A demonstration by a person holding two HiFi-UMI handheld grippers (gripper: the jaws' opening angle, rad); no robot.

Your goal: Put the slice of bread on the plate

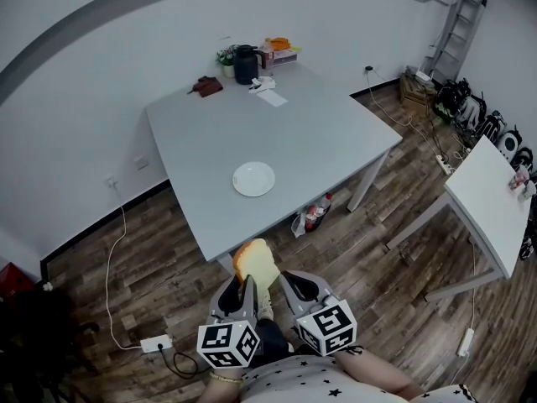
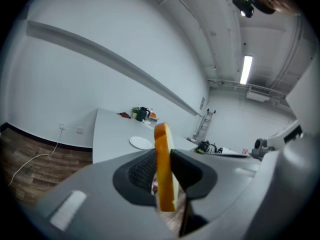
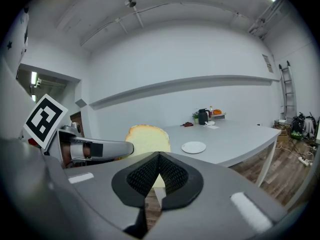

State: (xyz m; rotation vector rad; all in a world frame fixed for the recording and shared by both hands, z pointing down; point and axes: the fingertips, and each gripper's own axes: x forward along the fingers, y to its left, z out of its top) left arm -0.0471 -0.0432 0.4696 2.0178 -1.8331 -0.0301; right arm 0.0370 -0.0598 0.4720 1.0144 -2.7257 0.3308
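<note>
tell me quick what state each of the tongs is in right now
left tongs: closed on the slice of bread, held on edge
right tongs: closed, nothing between them

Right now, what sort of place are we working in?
Probably a lab or workshop room, not a kitchen: a plain grey table, a leaning ladder, and equipment heaped on the floor.

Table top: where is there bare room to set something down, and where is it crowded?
Most of the table is bare: the wide right half beyond the plate, and the middle between the plate and the far clutter. The far corner is crowded: jug, plant, box, papers, a brown thing.
</note>
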